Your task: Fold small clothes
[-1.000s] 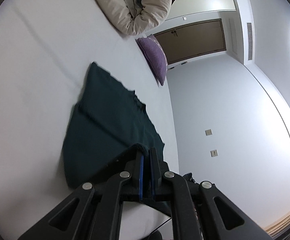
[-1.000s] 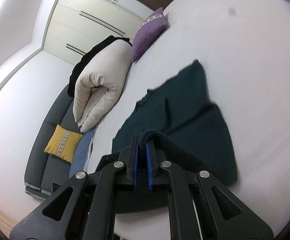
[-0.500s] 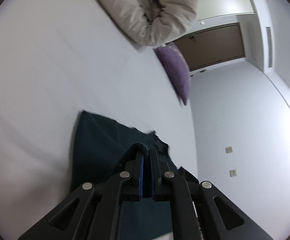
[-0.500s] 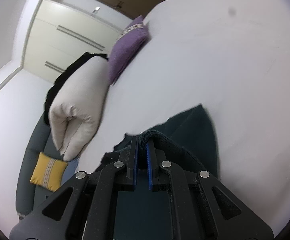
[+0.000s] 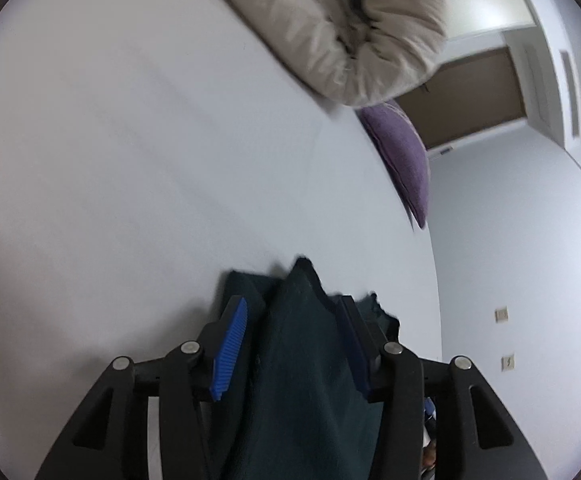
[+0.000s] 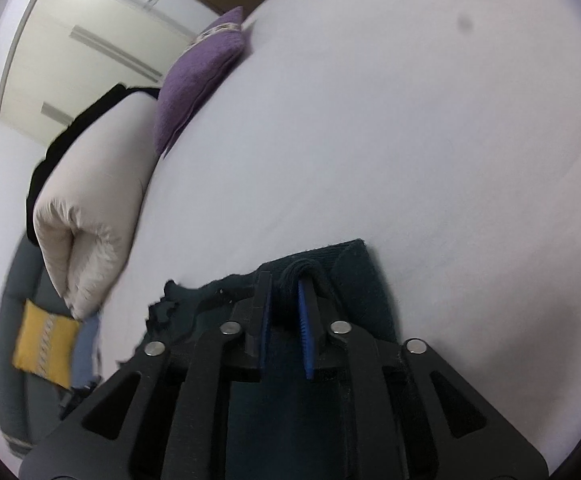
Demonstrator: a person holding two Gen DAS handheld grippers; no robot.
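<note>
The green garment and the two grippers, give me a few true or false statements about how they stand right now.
1. The left gripper has its jaws spread wide. True.
2. The garment lies between the left jaws. True.
3. The right gripper is empty. False: a bunched fold of garment sits between its jaws.
4. The purple pillow lies on the garment. False: it sits far off at the bed's edge.

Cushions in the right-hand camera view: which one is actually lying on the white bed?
The purple square cushion, resting at the far edge of the white bed. The yellow patterned cushion sits off the bed, on the grey sofa.
</note>
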